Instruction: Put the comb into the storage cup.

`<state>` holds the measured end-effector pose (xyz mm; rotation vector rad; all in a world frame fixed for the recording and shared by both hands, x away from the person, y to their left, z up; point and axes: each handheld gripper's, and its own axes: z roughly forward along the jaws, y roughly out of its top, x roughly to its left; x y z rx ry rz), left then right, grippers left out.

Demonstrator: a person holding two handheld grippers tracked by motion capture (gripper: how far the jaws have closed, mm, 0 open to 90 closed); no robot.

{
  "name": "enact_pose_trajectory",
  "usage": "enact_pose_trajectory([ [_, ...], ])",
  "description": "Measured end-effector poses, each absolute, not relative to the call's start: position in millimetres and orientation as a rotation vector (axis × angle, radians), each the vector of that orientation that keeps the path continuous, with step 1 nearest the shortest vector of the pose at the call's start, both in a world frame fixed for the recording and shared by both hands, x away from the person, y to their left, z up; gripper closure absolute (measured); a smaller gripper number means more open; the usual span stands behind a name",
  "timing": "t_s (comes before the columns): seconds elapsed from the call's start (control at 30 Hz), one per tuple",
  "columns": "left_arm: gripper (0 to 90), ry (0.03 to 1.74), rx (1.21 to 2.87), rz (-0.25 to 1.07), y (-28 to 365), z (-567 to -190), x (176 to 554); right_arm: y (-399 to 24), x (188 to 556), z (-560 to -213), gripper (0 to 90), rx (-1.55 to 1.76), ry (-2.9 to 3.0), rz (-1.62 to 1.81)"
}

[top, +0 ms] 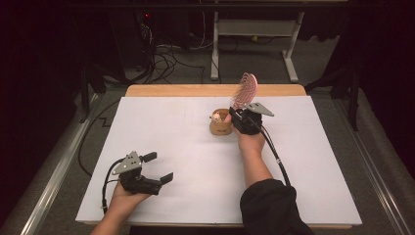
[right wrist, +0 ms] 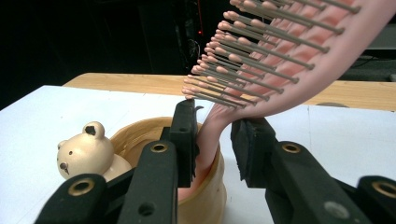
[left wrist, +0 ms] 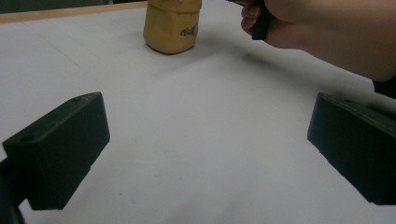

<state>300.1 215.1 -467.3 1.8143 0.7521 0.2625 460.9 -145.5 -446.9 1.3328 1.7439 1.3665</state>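
A: Pink plastic, that hairbrush (right wrist: 299, 60), and its handle is standing down inside the tan holder (top: 220, 126) at the far middle of the white bench (top: 186, 161), bristle head tilting up and to the right.

B: The right tongs (right wrist: 212, 140) are sitting around the handle: the left pad is touching it, the right pad is standing clear, so nothing is being squeezed. I'd be easing them off level so the brush isn't tipping the holder.

A: And the left tongs (top: 159, 167)?

B: They are resting wide apart and holding nothing at the near left, well away.

A: What's hard to see?

B: The handle's lower end is hiding inside the holder, behind the little bear figure (right wrist: 86, 151) on its rim.
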Motion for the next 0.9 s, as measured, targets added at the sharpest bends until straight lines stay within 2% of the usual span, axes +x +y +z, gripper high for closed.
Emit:
enact_pose_trajectory([
  [0.9, 0.0, 0.755, 1.817, 0.261, 214.7, -468.1, 300.3, -145.4, 460.4, -449.3, 68.5, 1.348, 1.738, 1.361],
])
